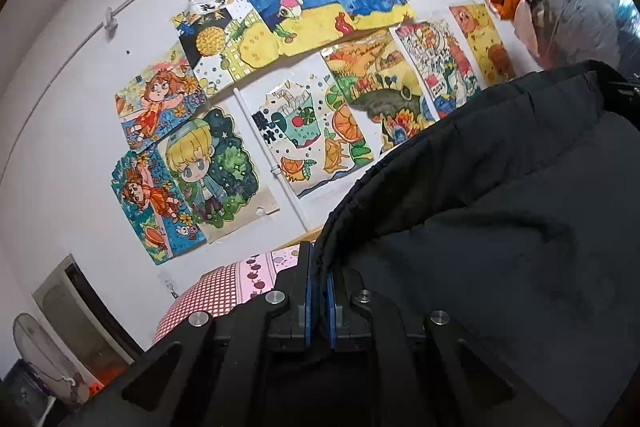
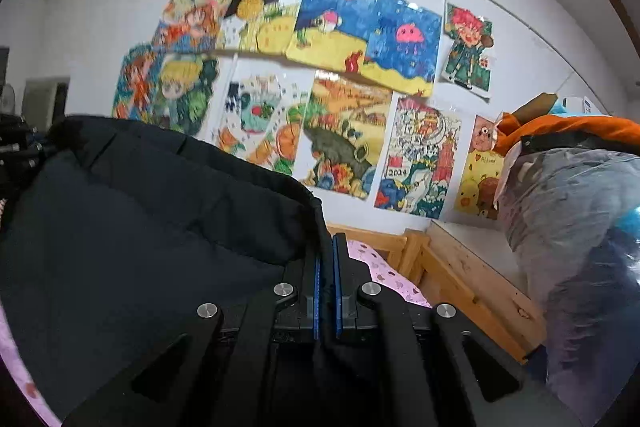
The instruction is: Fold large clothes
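Left gripper [image 1: 319,267]: clenched on the edge of the dark coat [image 1: 500,207].
Right gripper [image 2: 329,255]: clenched on the same coat [image 2: 140,227], opposite end.
Coat position: lifted, spanning the two grippers; lies right of the left gripper, left of the right.
Long axis: runs gripper to gripper, parallel to the wall of drawings [image 1: 280,67].
Below: pink bedsheet [image 2: 384,275].
Nearer hand: neither; the hold is symmetrical.

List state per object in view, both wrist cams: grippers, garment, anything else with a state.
left gripper: shut on the black jacket's edge.
right gripper: shut on the black jacket's edge.
black jacket: lifted, spread between both grippers, not yet folded.
drawings: stuck on the wall, some corners curling.
plastic-wrapped bundle: wrapped, on the wooden frame's side.
bed sheet: lying on the bed, below the jacket.
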Tool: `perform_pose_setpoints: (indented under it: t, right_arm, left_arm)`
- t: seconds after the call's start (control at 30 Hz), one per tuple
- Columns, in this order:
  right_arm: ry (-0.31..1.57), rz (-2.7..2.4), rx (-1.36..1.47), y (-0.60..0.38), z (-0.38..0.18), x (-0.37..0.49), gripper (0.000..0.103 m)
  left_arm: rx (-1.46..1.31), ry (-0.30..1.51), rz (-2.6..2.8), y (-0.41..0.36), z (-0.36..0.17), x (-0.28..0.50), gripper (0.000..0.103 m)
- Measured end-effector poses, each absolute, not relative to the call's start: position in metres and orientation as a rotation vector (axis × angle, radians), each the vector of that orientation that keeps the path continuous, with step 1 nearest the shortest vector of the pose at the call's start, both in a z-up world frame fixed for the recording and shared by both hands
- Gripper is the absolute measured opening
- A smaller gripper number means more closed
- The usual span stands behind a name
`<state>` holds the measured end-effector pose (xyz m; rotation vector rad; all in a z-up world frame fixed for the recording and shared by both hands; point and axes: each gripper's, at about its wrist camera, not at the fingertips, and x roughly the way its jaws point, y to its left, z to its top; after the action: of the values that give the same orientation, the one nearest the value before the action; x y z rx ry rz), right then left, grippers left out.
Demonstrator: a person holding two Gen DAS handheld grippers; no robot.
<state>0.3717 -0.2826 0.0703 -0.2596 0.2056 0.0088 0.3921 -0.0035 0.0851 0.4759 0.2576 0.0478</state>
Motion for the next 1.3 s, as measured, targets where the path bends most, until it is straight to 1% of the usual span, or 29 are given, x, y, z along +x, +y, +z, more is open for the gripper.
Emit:
perform_pose_setpoints:
  t: [0.1, 0.3, 0.53, 0.63, 0.9, 1.0, 1.03, 1.1, 1.13, 1.17, 1.2, 1.23, 1.27, 1.3]
  right_arm:
    - [0.238, -0.008, -0.274, -0.28, 0.059, 0.397, 0.005]
    - [0.316, -0.031, -0.315, -0.273, 0.032, 0.444, 0.005]
    - [0.39, -0.032, -0.352, -0.26, 0.003, 0.476, 0.005]
    - [0.412, -0.035, -0.346, -0.258, -0.008, 0.48, 0.005]
    - [0.424, -0.039, -0.328, -0.261, -0.016, 0.481, 0.005]
    - [0.432, -0.014, -0.298, -0.266, -0.015, 0.482, 0.006]
    - [0.435, -0.004, -0.284, -0.268, -0.014, 0.481, 0.007]
    - [0.437, 0.015, -0.259, -0.274, -0.011, 0.48, 0.012]
    - [0.43, 0.019, -0.249, -0.276, -0.01, 0.478, 0.018]
    - [0.411, 0.019, -0.236, -0.279, -0.006, 0.474, 0.025]
    - [0.393, 0.019, -0.229, -0.282, -0.003, 0.469, 0.043]
    - [0.366, 0.018, -0.221, -0.284, 0.003, 0.462, 0.062]
    - [0.344, 0.016, -0.215, -0.286, 0.007, 0.456, 0.068]
    - [0.332, 0.019, -0.212, -0.287, 0.01, 0.45, 0.069]
  left_arm:
    - [0.484, 0.275, 0.048, -0.007, 0.076, 0.412, 0.006]
    - [0.468, 0.366, 0.05, -0.008, 0.052, 0.459, 0.006]
    - [0.42, 0.474, 0.029, 0.0, 0.016, 0.485, 0.006]
    - [0.405, 0.49, 0.006, 0.003, 0.006, 0.489, 0.006]
    - [0.404, 0.502, -0.008, 0.0, 0.005, 0.492, 0.009]
    - [0.385, 0.522, -0.031, 0.003, 0.006, 0.494, 0.009]
    - [0.378, 0.528, -0.037, 0.004, 0.007, 0.495, 0.011]
    - [0.361, 0.539, -0.051, 0.007, 0.009, 0.495, 0.019]
    - [0.343, 0.538, -0.058, 0.009, 0.012, 0.494, 0.03]
    - [0.314, 0.537, -0.079, 0.012, 0.016, 0.492, 0.046]
    - [0.291, 0.532, -0.093, 0.014, 0.019, 0.489, 0.056]
    - [0.264, 0.518, -0.093, 0.017, 0.024, 0.486, 0.078]
    - [0.239, 0.495, -0.082, 0.02, 0.029, 0.481, 0.086]
    - [0.215, 0.478, -0.083, 0.023, 0.034, 0.477, 0.086]
